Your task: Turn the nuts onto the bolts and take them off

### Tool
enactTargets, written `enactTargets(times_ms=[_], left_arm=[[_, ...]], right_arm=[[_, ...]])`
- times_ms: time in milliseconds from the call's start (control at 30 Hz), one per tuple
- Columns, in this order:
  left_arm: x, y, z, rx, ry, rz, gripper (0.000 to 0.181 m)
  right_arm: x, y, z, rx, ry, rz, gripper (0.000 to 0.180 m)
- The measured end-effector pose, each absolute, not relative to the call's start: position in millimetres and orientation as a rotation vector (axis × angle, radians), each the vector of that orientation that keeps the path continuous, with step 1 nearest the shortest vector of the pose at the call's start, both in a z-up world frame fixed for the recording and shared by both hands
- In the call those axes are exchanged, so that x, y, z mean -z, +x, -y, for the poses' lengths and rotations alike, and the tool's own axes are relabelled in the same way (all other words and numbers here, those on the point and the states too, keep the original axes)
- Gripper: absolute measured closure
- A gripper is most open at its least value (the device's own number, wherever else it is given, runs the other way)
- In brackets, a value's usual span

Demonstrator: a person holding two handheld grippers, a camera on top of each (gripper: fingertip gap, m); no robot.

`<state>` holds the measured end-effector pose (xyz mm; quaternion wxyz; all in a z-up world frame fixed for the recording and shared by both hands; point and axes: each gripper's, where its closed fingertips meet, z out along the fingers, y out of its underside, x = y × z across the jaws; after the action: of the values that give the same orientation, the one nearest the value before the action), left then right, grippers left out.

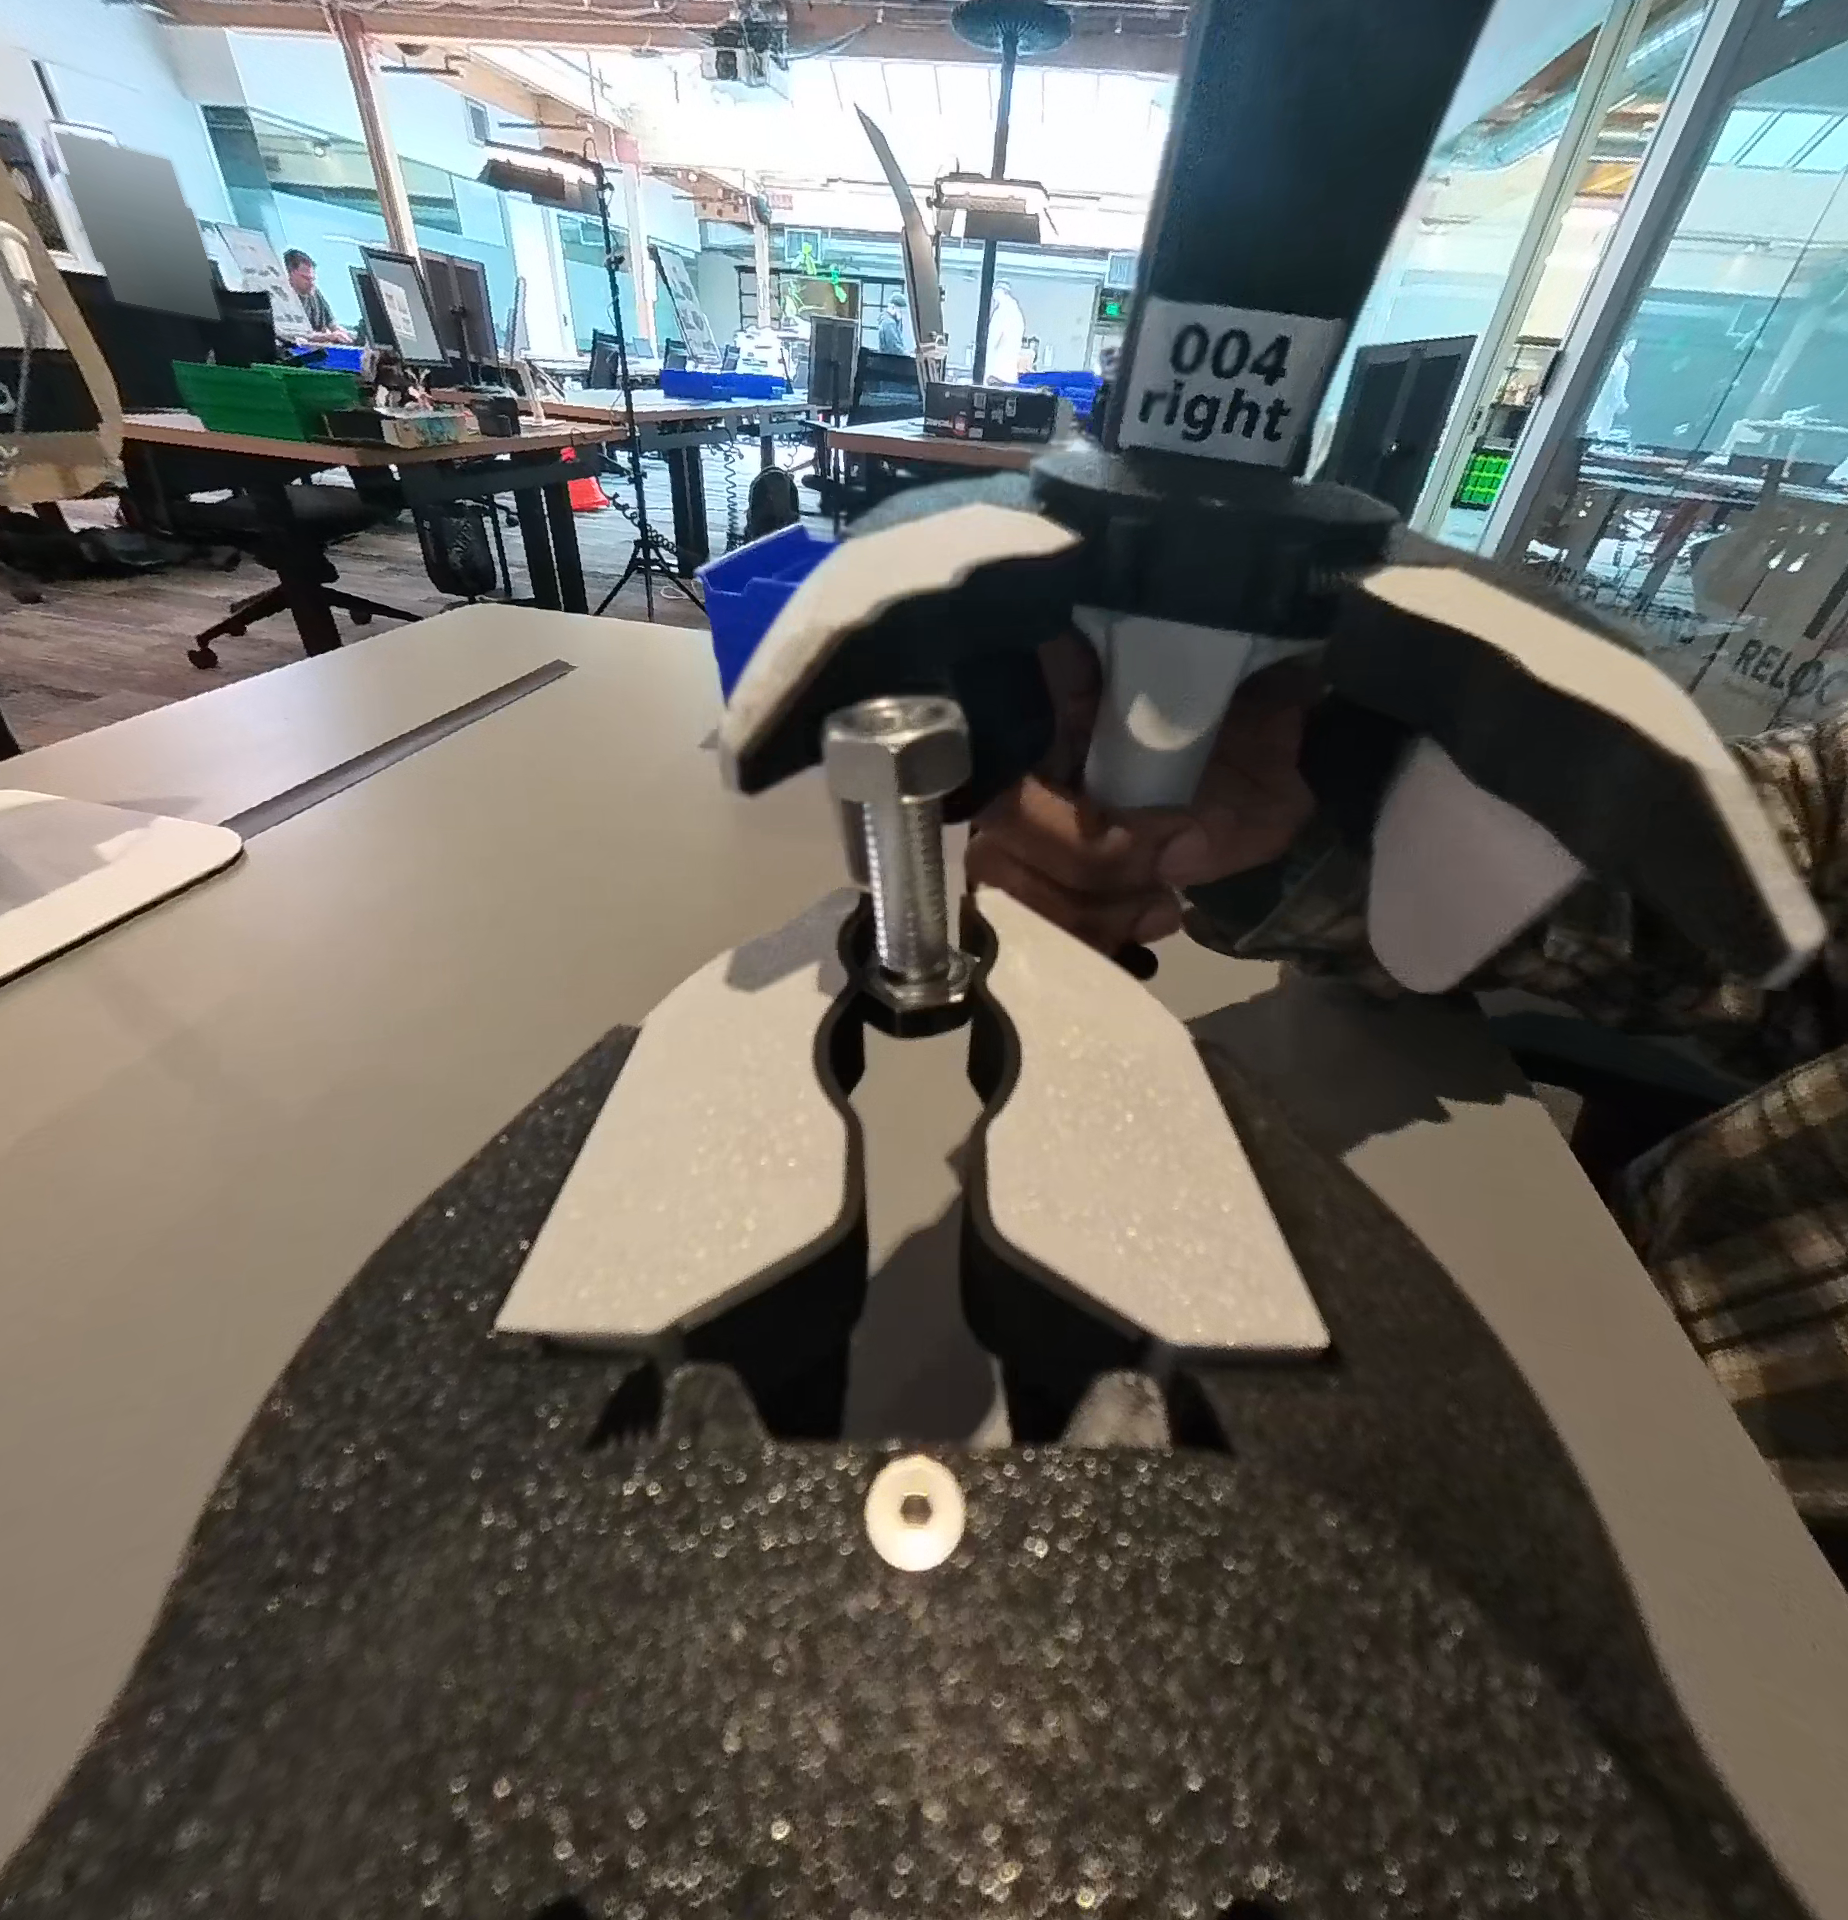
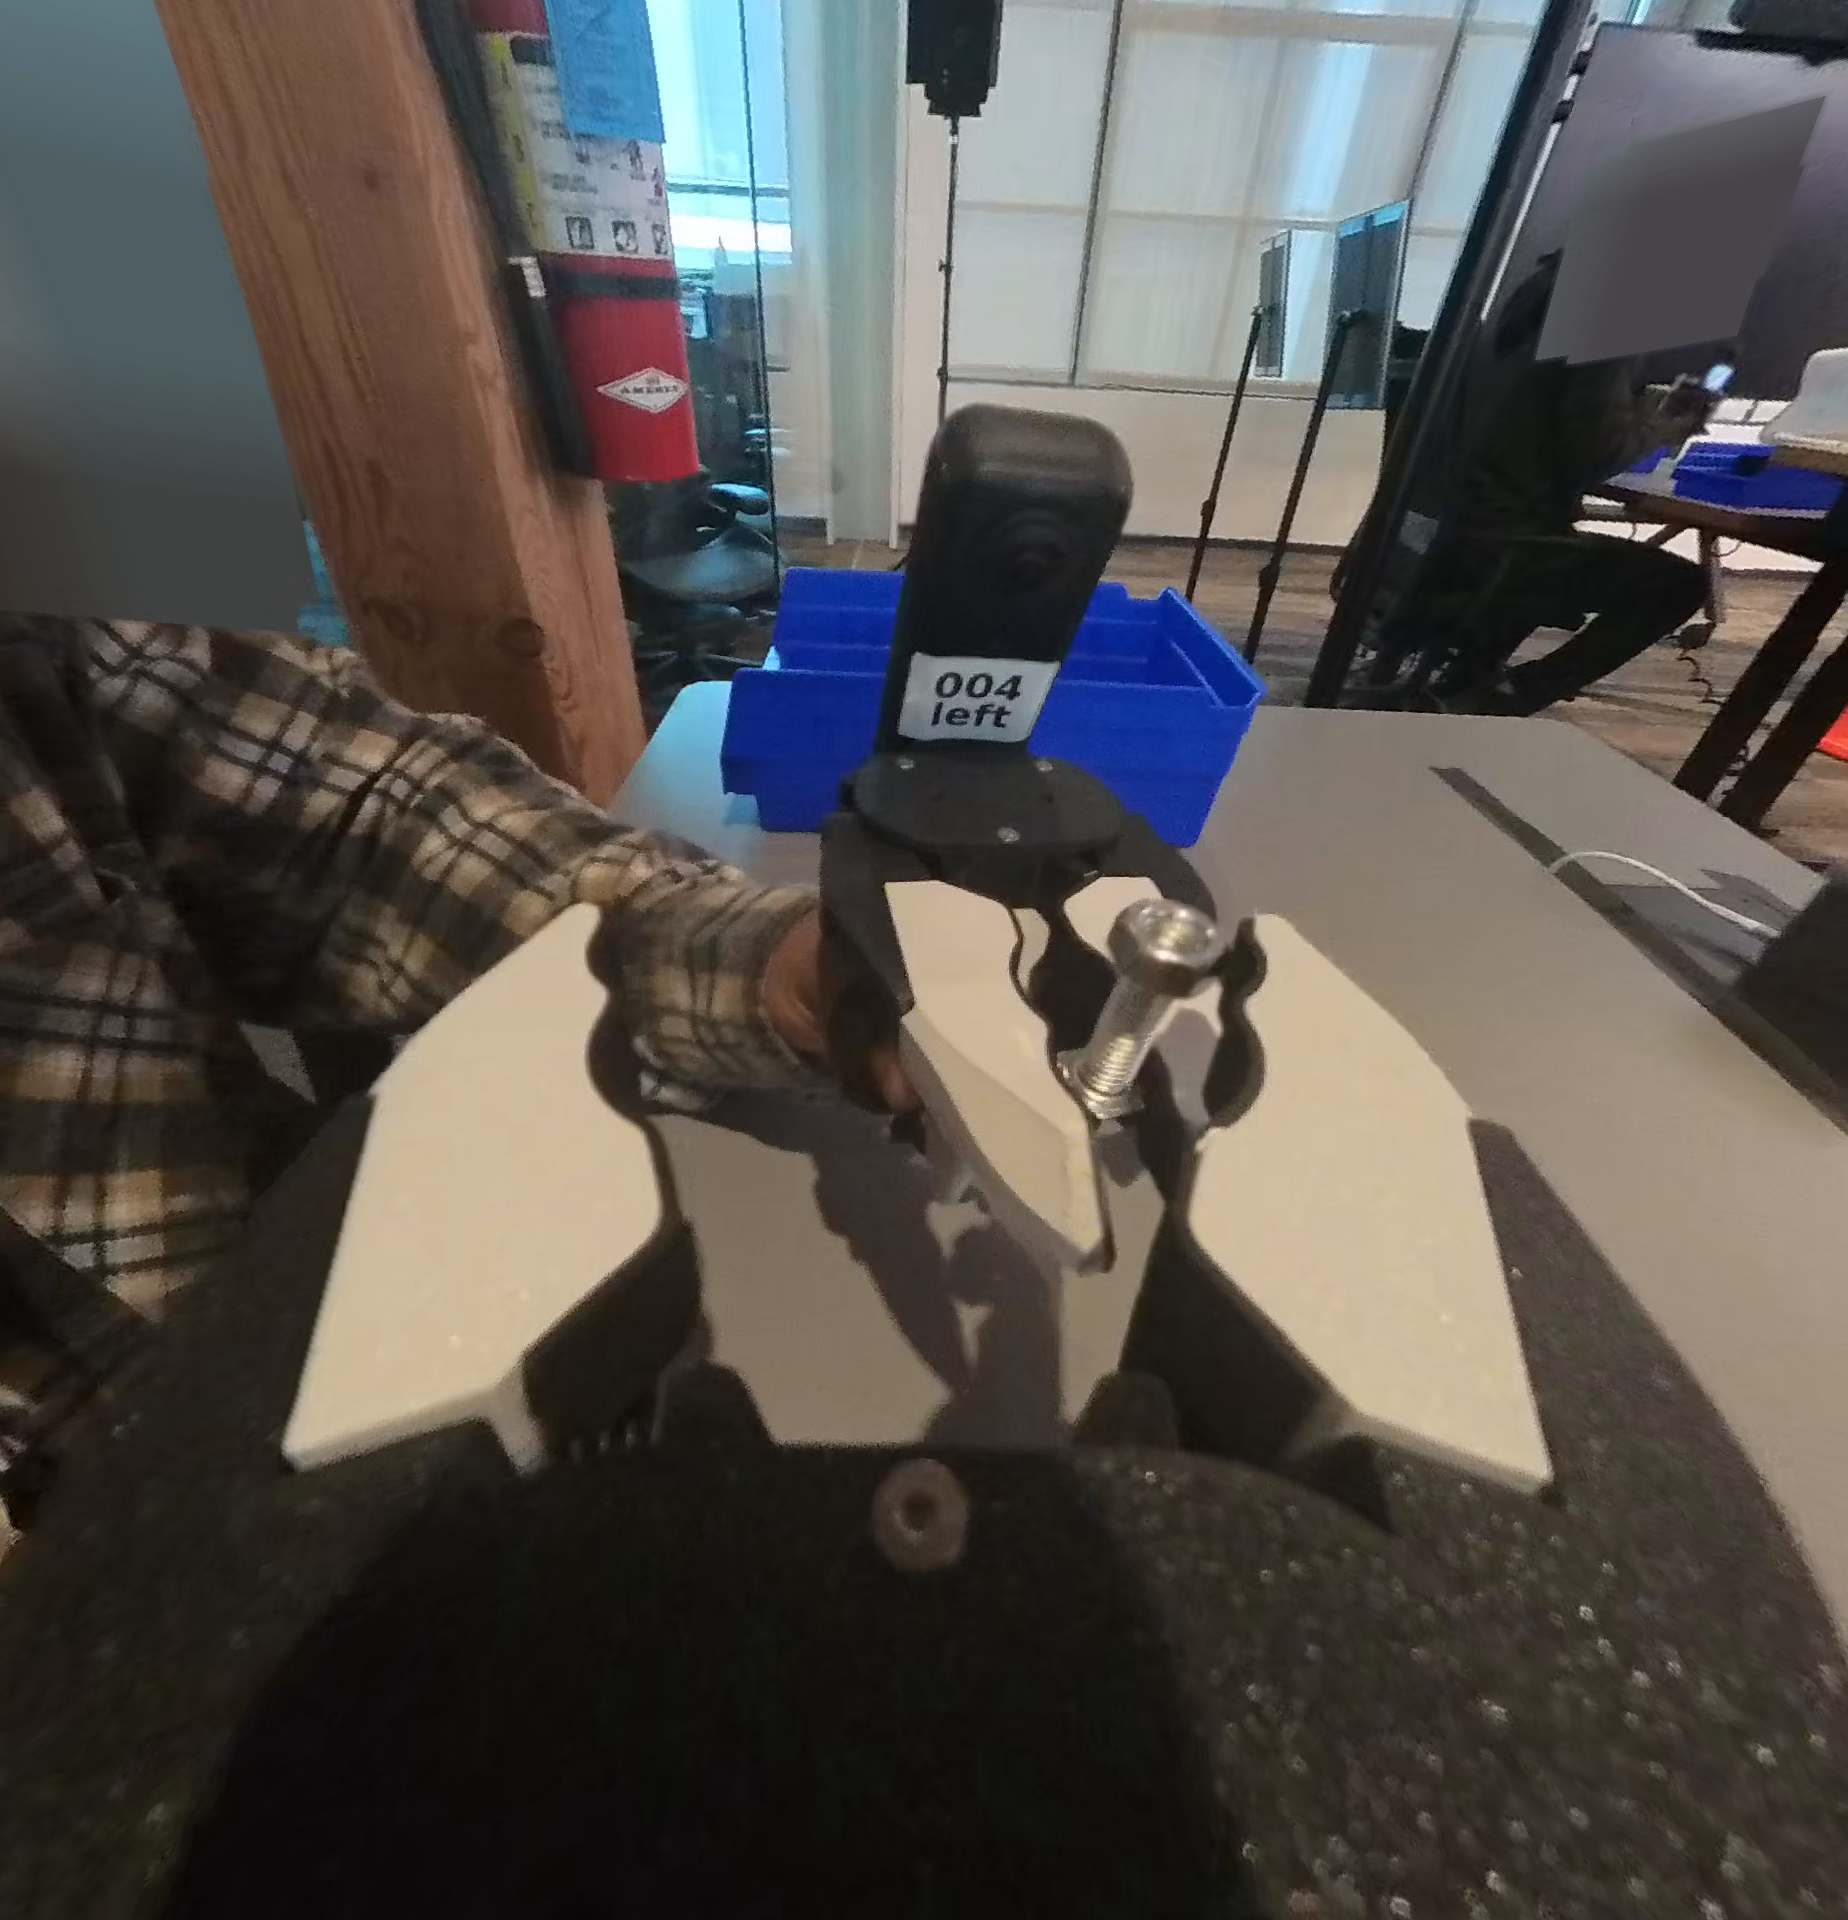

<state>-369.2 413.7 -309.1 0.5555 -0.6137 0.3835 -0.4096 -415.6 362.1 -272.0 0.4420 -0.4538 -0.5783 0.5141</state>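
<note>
Here, left hand-held gripper (image 1: 915,971) level, clamping nut (image 1: 918,985), bolt (image 1: 892,831) upright, right hand-held gripper (image 2: 920,997) spread.

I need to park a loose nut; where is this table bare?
Bare grey tabletop lies between the dark slot and the left hand-held gripper. It is crowded around the upright silver bolt, where the open right hand-held gripper reaches in, and by the blue plastic bin.

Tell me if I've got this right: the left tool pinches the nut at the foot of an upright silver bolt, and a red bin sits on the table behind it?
Nearly. The bin is blue, not red; the right wrist view shows it clearly. The rest holds: the left tool pinches the nut at the foot of the upright silver bolt, on the table.
</note>
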Motion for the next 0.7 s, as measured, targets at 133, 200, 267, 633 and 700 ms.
enactTargets(times_ms=[133,200,267,633,700], left_arm=[[308.3,-372.7,-415.5,0.96,-1.453,-0.896,0.166],[308.0,-372.3,-415.4,0.965,-1.451,-0.898,0.166],[309.0,-369.9,-414.2,0.966,-1.452,-0.907,0.166],[308.1,-369.8,-414.0,0.963,-1.448,-0.905,0.166],[308.6,-367.3,-412.6,0.955,-1.448,-0.913,0.166]], right_arm=[[273.3,-404.3,-359.9,-1.253,-1.13,1.415,0.071],[270.3,-403.4,-365.3,-1.257,-1.14,1.391,0.07],[265.7,-408.3,-365.9,-1.278,-1.127,1.385,0.07],[263.8,-406.2,-361.7,-1.265,-1.117,1.372,0.07],[265.0,-412.3,-360.2,-1.269,-1.112,1.392,0.069]])
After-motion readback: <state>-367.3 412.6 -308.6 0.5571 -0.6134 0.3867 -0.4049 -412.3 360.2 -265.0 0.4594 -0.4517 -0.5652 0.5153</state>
